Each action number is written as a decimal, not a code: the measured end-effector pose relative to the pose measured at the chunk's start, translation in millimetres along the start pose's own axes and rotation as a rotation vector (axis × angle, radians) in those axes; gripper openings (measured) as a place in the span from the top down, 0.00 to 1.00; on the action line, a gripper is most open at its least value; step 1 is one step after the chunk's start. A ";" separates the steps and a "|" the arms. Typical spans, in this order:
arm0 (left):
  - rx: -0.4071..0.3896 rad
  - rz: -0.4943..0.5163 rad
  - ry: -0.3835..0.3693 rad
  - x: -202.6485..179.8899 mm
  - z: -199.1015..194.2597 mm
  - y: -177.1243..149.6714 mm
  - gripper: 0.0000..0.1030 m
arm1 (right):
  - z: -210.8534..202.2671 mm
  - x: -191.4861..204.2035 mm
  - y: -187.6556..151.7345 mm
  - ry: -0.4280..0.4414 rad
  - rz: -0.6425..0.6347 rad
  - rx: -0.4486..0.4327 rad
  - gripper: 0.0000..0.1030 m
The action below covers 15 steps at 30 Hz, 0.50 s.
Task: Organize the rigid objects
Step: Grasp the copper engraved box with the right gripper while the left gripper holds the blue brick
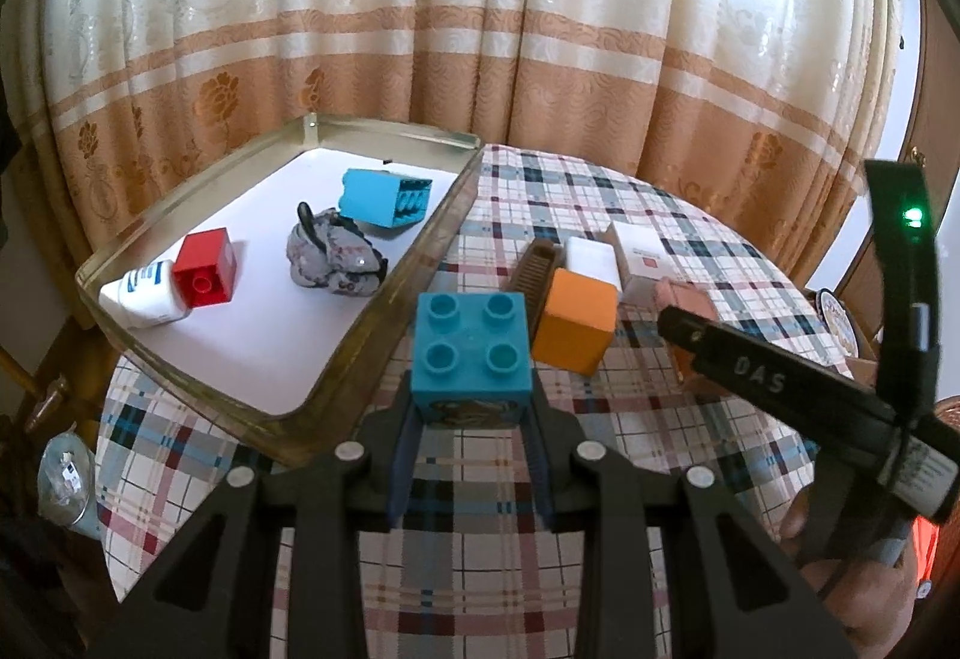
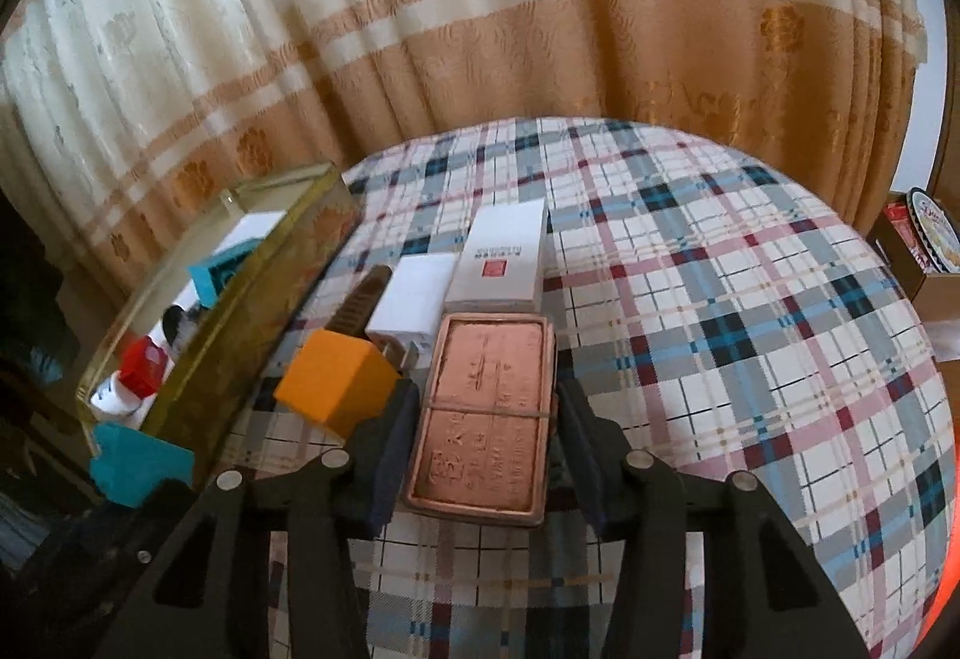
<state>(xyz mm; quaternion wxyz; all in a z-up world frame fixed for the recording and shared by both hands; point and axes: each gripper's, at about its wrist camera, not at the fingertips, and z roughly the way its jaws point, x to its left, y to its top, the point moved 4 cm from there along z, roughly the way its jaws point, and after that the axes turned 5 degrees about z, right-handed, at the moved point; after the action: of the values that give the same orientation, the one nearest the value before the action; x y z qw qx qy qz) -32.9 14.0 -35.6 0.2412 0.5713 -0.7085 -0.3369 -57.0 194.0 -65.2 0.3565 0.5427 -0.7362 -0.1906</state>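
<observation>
Plaid cloth covers the tabletop [image 2: 720, 299], and a gold-rimmed tray [image 1: 456, 215] with a white floor stands at its left side. The left gripper [image 1: 474, 419] pinches a teal building block [image 1: 471, 353] between its two fingers, studs facing up, just beside the near right wall of the tray and above the cloth. Inside the tray lie a red block [image 1: 207, 275] touching a small white bottle [image 1: 147, 296], a grey crumpled object [image 1: 333, 260] and a blue block [image 1: 387, 197] on its side.

The right gripper [image 2: 486, 455] has its fingers on both long sides of a copper-coloured flat tin [image 2: 486, 413] with a thin band across it — the pads appear to touch its edges, though the right-hand contact is not fully clear. No earlier view shows how the tin lay.

Just left of the tin sits an orange cube [image 2: 336, 383]; behind it are a white box [image 2: 414, 299], a dark brown ridged piece [image 2: 360, 305] and a taller white box with a red mark [image 2: 504, 257], all close together on the cloth. A patterned curtain [image 1: 480, 29] hangs behind.
</observation>
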 end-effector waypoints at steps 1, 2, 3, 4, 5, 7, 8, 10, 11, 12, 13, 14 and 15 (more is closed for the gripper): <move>0.000 0.000 0.000 -0.3 0.1 0.0 0.70 | -3.2 -0.3 0.2 0.002 0.001 -0.011 0.51; 0.000 0.002 0.002 -0.4 0.1 0.0 0.70 | -7.3 -0.8 0.4 0.004 0.005 -0.026 0.51; 0.000 0.004 0.004 -0.8 0.1 -0.2 0.70 | -9.2 -2.0 0.6 0.006 0.009 -0.034 0.52; 0.001 0.006 0.003 -1.5 0.2 -0.3 0.70 | -12.1 -3.5 0.9 0.008 0.017 -0.045 0.51; 0.002 0.006 0.003 -2.1 0.1 -0.4 0.70 | -13.6 -5.3 1.3 0.007 0.025 -0.050 0.51; 0.000 0.009 0.003 -2.6 -0.6 -0.2 0.70 | -14.1 -8.2 1.8 0.006 0.037 -0.049 0.52; -0.001 0.011 0.005 -2.8 -1.0 0.2 0.70 | -13.3 -9.5 1.9 0.009 0.043 -0.045 0.52; -0.005 0.015 0.008 -3.1 -2.0 1.1 0.70 | -13.3 -12.3 1.8 0.010 0.053 -0.041 0.52; -0.009 0.017 0.010 -3.1 -2.8 1.5 0.70 | -13.4 -13.1 2.1 0.008 0.057 -0.042 0.53; -0.010 0.019 0.012 -3.2 -3.1 1.9 0.70 | -13.9 -13.5 2.3 0.006 0.060 -0.044 0.53; -0.011 0.020 0.015 -3.0 -3.2 2.1 0.70 | -14.4 -13.2 1.8 0.006 0.060 -0.047 0.58; -0.011 0.021 0.017 -2.8 -3.2 2.0 0.70 | -14.9 -13.1 1.8 0.006 0.059 -0.049 0.60; -0.010 0.020 0.017 -2.5 -3.1 1.6 0.70 | -15.1 -12.4 1.9 0.007 0.056 -0.050 0.61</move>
<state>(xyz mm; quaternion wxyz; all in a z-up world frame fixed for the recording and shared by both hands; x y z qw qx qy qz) -31.1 16.0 -32.2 0.2533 0.5659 -0.7103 -0.3331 -45.3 207.8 -57.7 0.3777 0.5132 -0.7450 -0.1972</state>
